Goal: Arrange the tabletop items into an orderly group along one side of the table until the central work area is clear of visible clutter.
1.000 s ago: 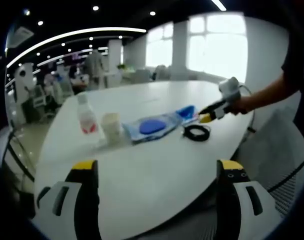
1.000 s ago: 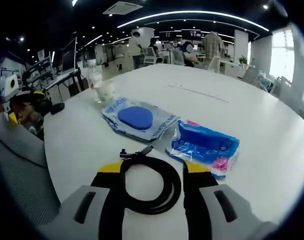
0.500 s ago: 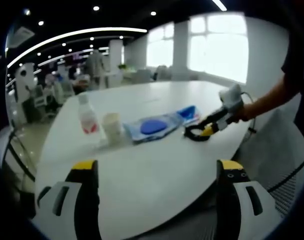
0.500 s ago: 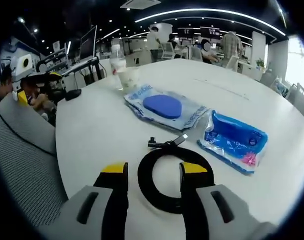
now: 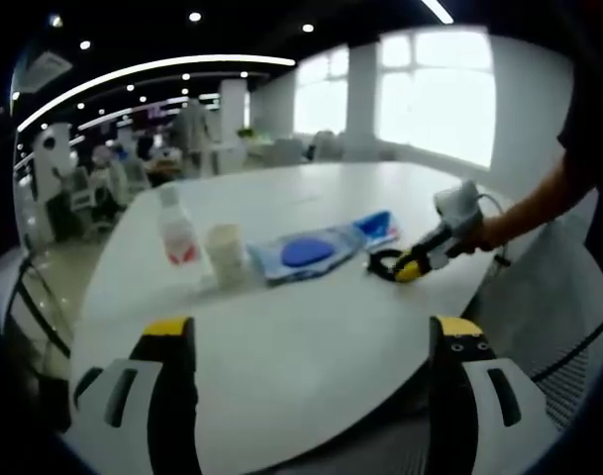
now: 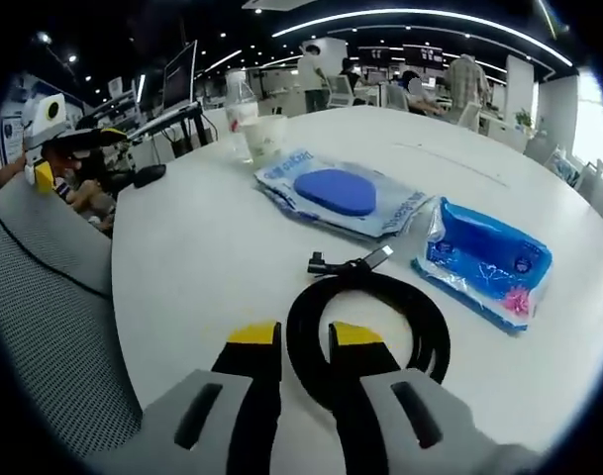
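A coiled black cable (image 6: pixel 380 322) lies near the edge of the white table (image 6: pixel 202 267). My right gripper (image 6: pixel 304 334) has its jaws drawn in on the coil's near strand. Beyond it lie a clear pack with a blue oval pad (image 6: pixel 341 193) and a blue tissue pack (image 6: pixel 489 259), then a paper cup (image 6: pixel 266 134) and a plastic bottle (image 6: pixel 242 99). My left gripper (image 5: pixel 313 327) hangs open over the near table edge, holding nothing. From there I see the bottle (image 5: pixel 177 237), cup (image 5: pixel 225 252), pad pack (image 5: pixel 303 252), tissue pack (image 5: pixel 378 226), the cable (image 5: pixel 383 262) and the right gripper (image 5: pixel 415 265).
A grey mesh chair back (image 6: pixel 44 297) stands close to the table edge on the left of the right gripper view. A person's forearm (image 5: pixel 529 198) reaches in from the right. Desks, monitors and people fill the office beyond the table.
My right gripper has come down toward the cable and its jaws have narrowed from wide apart to tight around the coil's near strand. The left gripper has stayed still and open.
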`<state>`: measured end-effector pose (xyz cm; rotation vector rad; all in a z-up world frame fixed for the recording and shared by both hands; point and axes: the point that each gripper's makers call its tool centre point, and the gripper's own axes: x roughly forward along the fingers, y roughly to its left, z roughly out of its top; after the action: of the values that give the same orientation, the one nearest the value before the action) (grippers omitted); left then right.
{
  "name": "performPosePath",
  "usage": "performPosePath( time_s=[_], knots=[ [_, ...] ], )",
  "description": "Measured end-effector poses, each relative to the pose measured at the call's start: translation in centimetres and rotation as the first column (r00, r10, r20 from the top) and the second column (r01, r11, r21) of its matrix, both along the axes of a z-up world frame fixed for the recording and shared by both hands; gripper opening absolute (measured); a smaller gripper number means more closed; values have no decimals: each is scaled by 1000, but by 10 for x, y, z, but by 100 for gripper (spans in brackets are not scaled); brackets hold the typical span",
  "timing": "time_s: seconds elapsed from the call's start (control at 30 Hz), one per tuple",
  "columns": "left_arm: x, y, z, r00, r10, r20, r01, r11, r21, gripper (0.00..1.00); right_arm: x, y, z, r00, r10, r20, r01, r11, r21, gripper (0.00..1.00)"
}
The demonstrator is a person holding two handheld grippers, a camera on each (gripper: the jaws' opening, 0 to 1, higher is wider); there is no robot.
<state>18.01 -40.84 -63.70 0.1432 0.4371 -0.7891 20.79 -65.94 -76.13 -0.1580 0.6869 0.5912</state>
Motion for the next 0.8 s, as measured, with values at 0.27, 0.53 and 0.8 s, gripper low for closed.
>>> performPosePath(
  time_s=[0.27,0.53,0.8],
  knots=[
    [0,0,0,1000,0,-2,0,1000,-2,95,2,3,-1,1000,9,0,-9,1000,-7,10],
    [0,-1,0,1000,-1,-2,1,1000,-3,94,3,10,0,1000,26,7,-26,1000,-1,9],
    [0,-1,1,1000,-3,1,3,1000,-5,94,3,16,1,999,41,-6,-41,999,-14,11]
  ],
)
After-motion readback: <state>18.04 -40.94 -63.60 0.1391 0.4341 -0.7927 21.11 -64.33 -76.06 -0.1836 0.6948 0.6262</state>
